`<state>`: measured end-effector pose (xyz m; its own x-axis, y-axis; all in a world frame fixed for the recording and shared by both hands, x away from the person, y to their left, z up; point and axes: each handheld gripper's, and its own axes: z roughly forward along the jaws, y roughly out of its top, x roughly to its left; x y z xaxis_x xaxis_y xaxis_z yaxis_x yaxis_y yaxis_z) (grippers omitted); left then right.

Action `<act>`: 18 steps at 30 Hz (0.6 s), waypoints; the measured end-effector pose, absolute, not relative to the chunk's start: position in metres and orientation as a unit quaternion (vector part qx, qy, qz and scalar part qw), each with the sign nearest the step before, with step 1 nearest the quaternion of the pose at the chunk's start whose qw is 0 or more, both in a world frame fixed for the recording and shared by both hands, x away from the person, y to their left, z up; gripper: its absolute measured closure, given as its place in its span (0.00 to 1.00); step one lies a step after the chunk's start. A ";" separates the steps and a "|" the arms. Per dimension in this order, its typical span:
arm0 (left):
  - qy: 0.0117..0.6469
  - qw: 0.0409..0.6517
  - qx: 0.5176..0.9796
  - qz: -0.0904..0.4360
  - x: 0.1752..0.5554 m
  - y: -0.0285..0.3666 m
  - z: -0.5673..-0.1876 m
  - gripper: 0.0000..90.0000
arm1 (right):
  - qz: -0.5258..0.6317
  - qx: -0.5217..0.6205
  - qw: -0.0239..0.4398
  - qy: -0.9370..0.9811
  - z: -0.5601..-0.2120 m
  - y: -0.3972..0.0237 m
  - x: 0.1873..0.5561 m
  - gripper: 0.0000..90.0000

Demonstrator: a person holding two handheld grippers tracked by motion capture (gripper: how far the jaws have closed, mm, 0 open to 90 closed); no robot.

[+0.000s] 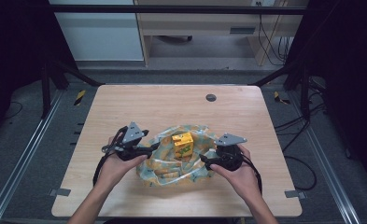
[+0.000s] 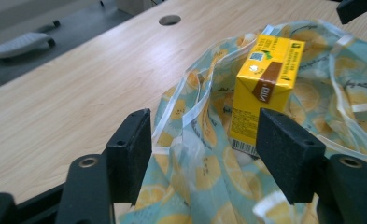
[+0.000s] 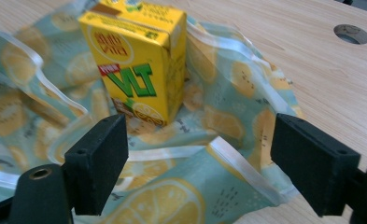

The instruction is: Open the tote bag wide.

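Observation:
A yellow drink carton stands upright inside an open, crumpled bag of thin plastic printed with lemon slices, at the table's middle front. My left gripper sits at the bag's left edge and my right gripper at its right edge. In the left gripper view the left gripper is open over the bag, with the carton just beyond its right jaw. The right gripper is open too, its jaws wide above the bag's white rim, with the carton ahead.
The wooden table has a round cable hole near its far edge. Dark frame rails and cables run along both sides, and desks stand on the floor behind. The person's hands and forearms enter from the front edge.

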<state>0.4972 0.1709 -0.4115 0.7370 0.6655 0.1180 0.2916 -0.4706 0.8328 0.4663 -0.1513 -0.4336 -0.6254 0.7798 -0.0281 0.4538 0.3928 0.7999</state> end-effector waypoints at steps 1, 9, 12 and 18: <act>0.290 0.421 0.832 0.215 0.506 0.165 -0.416 0.39 | 0.395 0.387 0.204 0.808 -0.439 -0.153 0.467 0.20; 0.297 0.384 0.847 0.215 0.524 0.159 -0.432 0.36 | 0.382 0.394 0.201 0.811 -0.460 -0.157 0.464 0.25; 0.291 0.370 0.857 0.208 0.526 0.155 -0.439 0.40 | 0.375 0.397 0.196 0.815 -0.464 -0.159 0.463 0.42; 0.295 0.365 0.857 0.212 0.528 0.153 -0.445 0.83 | 0.380 0.380 0.188 0.822 -0.468 -0.164 0.460 0.93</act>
